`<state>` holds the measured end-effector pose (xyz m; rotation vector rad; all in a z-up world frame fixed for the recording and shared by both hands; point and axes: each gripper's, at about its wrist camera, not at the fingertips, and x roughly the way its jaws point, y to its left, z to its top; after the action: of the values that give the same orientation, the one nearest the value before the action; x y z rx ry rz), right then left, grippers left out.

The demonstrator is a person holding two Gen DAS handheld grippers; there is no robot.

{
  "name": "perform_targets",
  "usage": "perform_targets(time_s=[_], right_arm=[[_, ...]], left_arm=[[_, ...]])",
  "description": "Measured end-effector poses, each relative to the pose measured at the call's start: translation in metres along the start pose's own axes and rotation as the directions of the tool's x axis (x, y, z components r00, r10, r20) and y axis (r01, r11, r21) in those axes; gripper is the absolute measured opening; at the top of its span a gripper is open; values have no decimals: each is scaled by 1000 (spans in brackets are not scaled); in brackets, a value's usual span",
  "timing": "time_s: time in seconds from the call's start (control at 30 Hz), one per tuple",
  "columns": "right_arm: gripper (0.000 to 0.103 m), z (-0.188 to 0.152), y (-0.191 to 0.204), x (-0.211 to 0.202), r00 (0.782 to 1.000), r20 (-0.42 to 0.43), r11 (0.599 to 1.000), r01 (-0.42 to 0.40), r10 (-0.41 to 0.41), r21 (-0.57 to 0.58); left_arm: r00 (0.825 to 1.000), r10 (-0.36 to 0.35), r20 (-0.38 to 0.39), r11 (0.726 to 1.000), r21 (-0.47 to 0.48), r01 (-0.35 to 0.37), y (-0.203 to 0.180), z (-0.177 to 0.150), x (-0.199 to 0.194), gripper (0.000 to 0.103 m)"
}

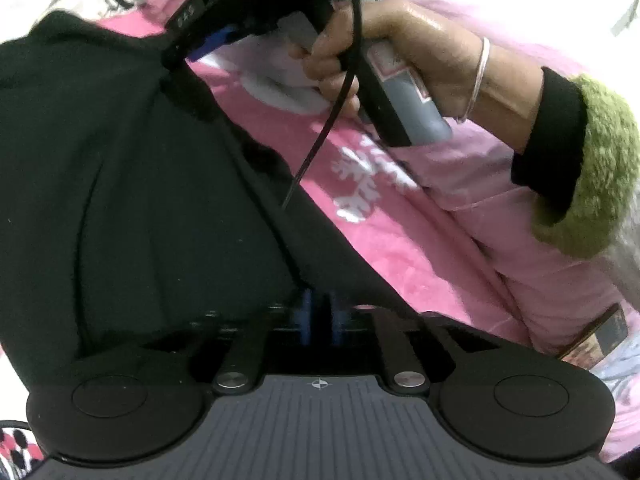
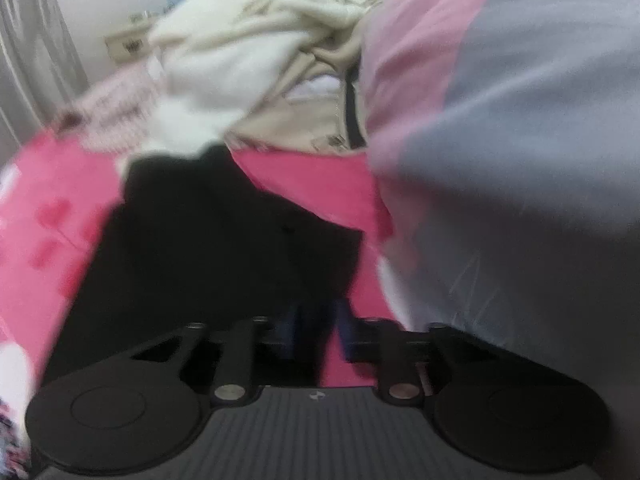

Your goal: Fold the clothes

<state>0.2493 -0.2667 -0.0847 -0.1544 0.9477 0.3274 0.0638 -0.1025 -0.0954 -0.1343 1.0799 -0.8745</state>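
The jaws of the left gripper (image 1: 318,314) stand a little apart, released, with the edge of the black soft cloth garment (image 1: 120,168) just in front of them. The jaws of the right gripper (image 2: 316,328) are parted too and grasp nothing, though this view is blurred; the same black garment (image 2: 208,240) lies under them. The garment is spread on the pink printed bed cover (image 1: 384,240). Beyond it, a pile of cream and white clothes (image 2: 240,48) sits. A hand (image 1: 400,48) with a silver bangle (image 1: 478,80) holds the right gripper's handle.

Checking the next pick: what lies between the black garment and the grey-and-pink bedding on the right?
In the right wrist view, bare pink bedsheet separates the black garment from the grey-and-pink bedding.
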Motion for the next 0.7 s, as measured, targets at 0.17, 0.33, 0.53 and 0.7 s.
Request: perform_targets(time_s=[0.17, 0.33, 0.53, 0.7], right_arm=[[47, -3, -8, -38, 1000, 23, 997, -17, 16, 77], [51, -17, 3, -93, 998, 17, 998, 55, -55, 17], [52, -53, 14, -169, 983, -47, 984, 175, -176, -32], [63, -109, 28, -272, 993, -10, 993, 115, -115, 34]], left_arm=[[984, -131, 118, 971, -183, 151, 13, 11, -35, 60], [938, -211, 276, 891, -340, 301, 38, 16, -80, 62], [904, -104, 414, 896, -355, 266, 48, 2, -156, 64], [918, 47, 393, 926, -362, 107, 50, -32, -202, 67]])
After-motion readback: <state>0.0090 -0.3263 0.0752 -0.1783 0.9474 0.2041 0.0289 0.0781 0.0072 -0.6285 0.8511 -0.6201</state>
